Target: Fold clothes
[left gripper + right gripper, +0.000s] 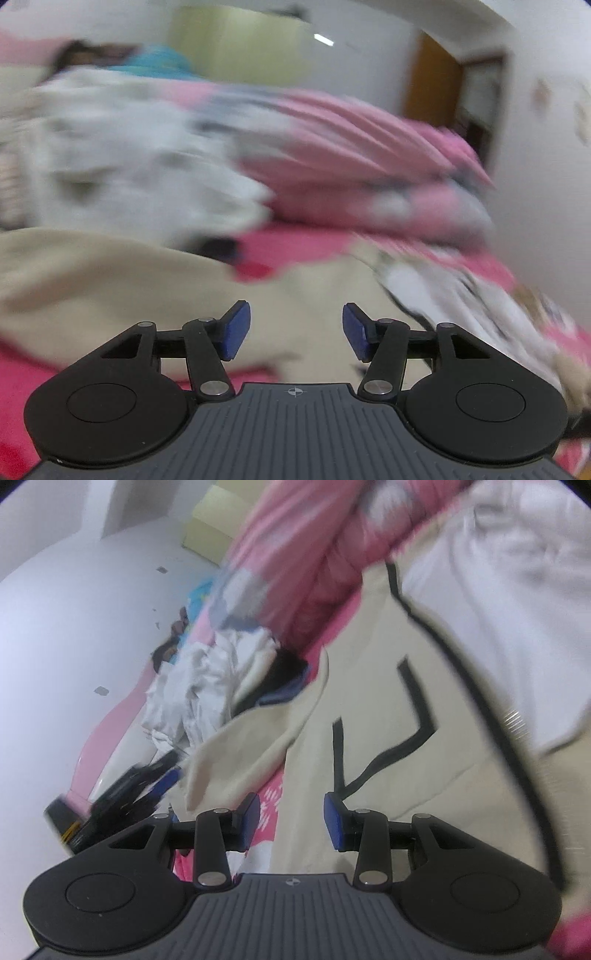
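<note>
Grippers: my left gripper point(296, 330) and right gripper point(289, 821) gape, holding nothing.
Risk: cream garment point(388, 738) on bed point(271, 805); blurred views, pinch may miss its hem.

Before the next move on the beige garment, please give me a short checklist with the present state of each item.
1. Left claw open and empty: ok.
2. Right claw open and empty: ok.
3. Beige garment within view of both claws: ok.
4. Garment lies flat: not ok; one part is turned up and bunched.
5. Space around the garment is free: not ok; the white clothes pile and the pink blanket lie close beside it.
6. Exact edge to grasp is visible: cannot tell; both views are blurred.
</note>
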Action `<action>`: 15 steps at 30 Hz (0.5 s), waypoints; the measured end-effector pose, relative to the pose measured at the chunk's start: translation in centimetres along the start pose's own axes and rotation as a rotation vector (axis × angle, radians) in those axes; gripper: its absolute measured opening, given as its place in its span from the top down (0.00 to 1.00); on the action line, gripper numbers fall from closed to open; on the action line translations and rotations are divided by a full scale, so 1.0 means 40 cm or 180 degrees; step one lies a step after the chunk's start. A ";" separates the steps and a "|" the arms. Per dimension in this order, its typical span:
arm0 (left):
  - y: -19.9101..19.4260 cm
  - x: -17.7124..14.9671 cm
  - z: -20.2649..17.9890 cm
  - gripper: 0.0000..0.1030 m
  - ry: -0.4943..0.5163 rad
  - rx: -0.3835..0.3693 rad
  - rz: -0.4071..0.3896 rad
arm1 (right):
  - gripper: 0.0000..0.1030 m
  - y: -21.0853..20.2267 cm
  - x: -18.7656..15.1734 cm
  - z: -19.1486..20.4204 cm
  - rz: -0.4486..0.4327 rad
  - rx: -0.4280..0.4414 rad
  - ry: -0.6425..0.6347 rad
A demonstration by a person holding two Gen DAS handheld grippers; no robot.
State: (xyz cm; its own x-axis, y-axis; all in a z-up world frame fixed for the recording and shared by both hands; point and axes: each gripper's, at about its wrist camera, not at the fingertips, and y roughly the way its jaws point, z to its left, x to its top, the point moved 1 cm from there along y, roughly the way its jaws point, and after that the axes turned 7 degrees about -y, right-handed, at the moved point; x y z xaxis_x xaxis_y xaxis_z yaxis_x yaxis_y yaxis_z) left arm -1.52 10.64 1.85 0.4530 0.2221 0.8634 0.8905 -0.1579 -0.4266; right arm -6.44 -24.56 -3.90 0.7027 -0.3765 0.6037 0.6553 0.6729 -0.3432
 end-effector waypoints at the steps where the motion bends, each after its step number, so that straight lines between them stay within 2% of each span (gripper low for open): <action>1: 0.026 -0.016 -0.042 0.46 0.0130 -0.0077 0.0108 | 0.61 -0.038 0.005 -0.002 -0.0086 -0.0064 -0.0032; 6: 0.120 -0.115 -0.199 0.46 0.0644 -0.0494 0.0582 | 0.57 -0.223 0.026 -0.028 -0.0528 -0.0385 -0.0109; 12: 0.182 -0.236 -0.321 0.46 0.1229 -0.0769 0.1026 | 0.54 -0.374 0.008 -0.169 -0.1150 -0.0772 0.0497; 15: 0.193 -0.266 -0.348 0.46 0.1326 -0.0872 0.1065 | 0.47 -0.386 0.020 -0.250 -0.1285 -0.0657 0.0913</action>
State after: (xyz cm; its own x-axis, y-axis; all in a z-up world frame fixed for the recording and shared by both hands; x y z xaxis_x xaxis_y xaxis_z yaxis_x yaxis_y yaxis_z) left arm -0.06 -6.32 -6.89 0.6033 -0.2695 0.7506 0.6340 -0.4089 -0.6564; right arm -13.24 -41.61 -5.30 0.4122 -0.7577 0.5059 0.9096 0.3103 -0.2764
